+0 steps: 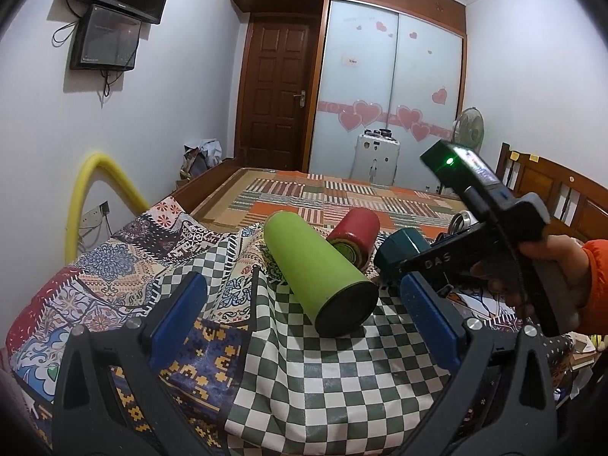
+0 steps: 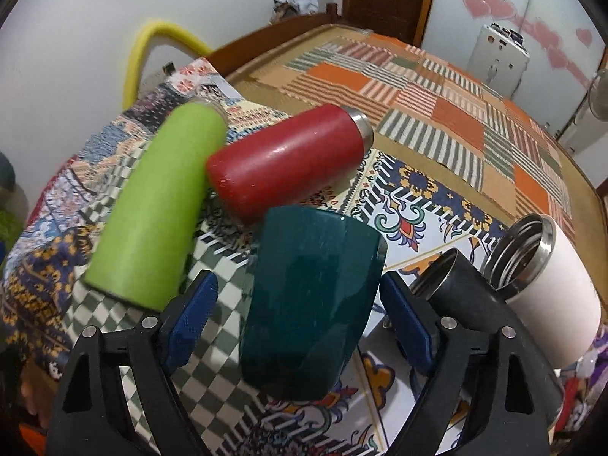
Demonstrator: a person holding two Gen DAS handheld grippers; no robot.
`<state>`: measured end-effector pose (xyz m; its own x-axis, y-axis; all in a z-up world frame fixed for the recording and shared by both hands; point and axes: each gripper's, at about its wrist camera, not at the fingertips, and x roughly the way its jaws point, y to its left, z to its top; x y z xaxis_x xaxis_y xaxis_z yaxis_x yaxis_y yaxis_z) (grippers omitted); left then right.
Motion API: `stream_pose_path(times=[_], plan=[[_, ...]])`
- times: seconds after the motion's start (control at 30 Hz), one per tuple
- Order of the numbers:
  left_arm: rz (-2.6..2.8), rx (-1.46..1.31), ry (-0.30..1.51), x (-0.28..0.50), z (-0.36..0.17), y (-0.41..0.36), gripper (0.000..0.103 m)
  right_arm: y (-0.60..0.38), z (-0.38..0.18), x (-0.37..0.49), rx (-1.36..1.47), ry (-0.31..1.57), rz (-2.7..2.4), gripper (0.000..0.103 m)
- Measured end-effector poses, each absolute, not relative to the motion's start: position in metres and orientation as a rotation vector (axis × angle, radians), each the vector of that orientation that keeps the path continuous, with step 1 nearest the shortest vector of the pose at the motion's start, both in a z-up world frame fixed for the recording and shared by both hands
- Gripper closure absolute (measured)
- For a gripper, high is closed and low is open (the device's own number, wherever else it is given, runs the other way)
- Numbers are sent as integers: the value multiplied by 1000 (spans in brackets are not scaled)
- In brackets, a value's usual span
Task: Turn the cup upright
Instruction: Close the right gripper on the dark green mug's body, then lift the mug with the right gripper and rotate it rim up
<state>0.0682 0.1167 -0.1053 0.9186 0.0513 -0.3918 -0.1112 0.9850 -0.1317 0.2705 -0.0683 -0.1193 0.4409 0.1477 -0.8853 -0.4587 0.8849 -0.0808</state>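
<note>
On the bed, a patchwork cloth point(image 2: 410, 224) of checks and printed motifs carries five drinking vessels, all lying down.

Farthest left in the right wrist view is a lime-green bottle point(image 2: 155, 205), a long matte cylinder on its side; in the left wrist view its dark flat base faces the camera. The left gripper point(image 1: 304, 304) hangs before that base with its blue ribbed fingers point(image 1: 178, 315) spread wide and nothing between them.

Next comes a red bottle point(image 2: 285, 159), glossy, with a bare steel neck pointing away toward the striped bedspread point(image 2: 437, 87); its base touches the green one's side.

In the middle lies the teal cup point(image 2: 311, 304), a smooth, shiny, tapered tumbler on its side. The right gripper point(image 2: 300, 300) straddles it, blue pads point(image 2: 190, 319) open on either side, just clear of its walls. From the left wrist view this tool's black body reads "DAS" and shows a green light, and a hand point(image 1: 547, 269) in an orange sleeve holds it.

To the right are a black tumbler point(image 2: 456, 281) and a white flask point(image 2: 551, 285), mouths open; the flask's steel-lined inside looks empty.
</note>
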Motion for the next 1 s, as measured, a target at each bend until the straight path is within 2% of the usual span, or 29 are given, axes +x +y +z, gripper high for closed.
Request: stream_pose_path(times=[0.17, 0.23, 0.27, 0.3, 1.0], plan=[[85, -160, 389, 68, -107, 121, 0, -63, -128, 278, -358, 1097, 353, 19], [85, -163, 390, 68, -108, 122, 0, -62, -132, 282, -367, 1109, 340, 25], [85, -164, 390, 68, -109, 122, 0, -62, -134, 283, -372, 1115, 335, 31], [87, -164, 391, 68, -109, 123, 0, -63, -135, 284, -361, 1123, 345, 32], [95, -168, 371, 55, -91, 112, 0, -88, -97, 237, -341, 1077, 411, 33]])
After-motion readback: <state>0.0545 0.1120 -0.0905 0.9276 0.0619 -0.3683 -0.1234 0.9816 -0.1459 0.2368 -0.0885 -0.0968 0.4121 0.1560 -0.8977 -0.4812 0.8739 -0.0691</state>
